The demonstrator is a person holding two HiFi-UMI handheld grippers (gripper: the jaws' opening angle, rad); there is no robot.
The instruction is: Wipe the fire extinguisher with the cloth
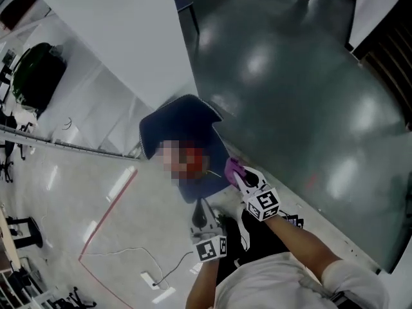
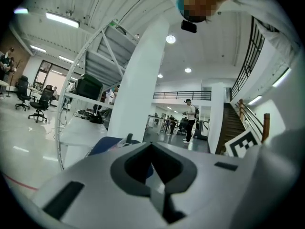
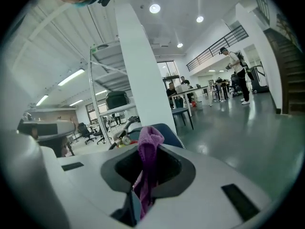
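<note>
Beside the fire extinguisher (image 1: 198, 161) on a blue chair (image 1: 183, 118), right gripper (image 1: 240, 176) pinches the purple cloth (image 1: 232, 167), ready to wipe; left gripper (image 1: 201, 216) hangs near it, pressed together, empty.

The chair (image 1: 183, 131) stands ahead of you, just before the pillar (image 1: 122, 31). The extinguisher (image 1: 201, 161) seems to lie on its seat, though a blurred patch hides part of it. Your right gripper (image 1: 238, 174) is at the seat's near right edge, with the cloth (image 1: 230, 167) between its jaws. Your left gripper (image 1: 200, 216) is nearer you, to its left. A rack (image 1: 64, 145) stands at the left.
</note>
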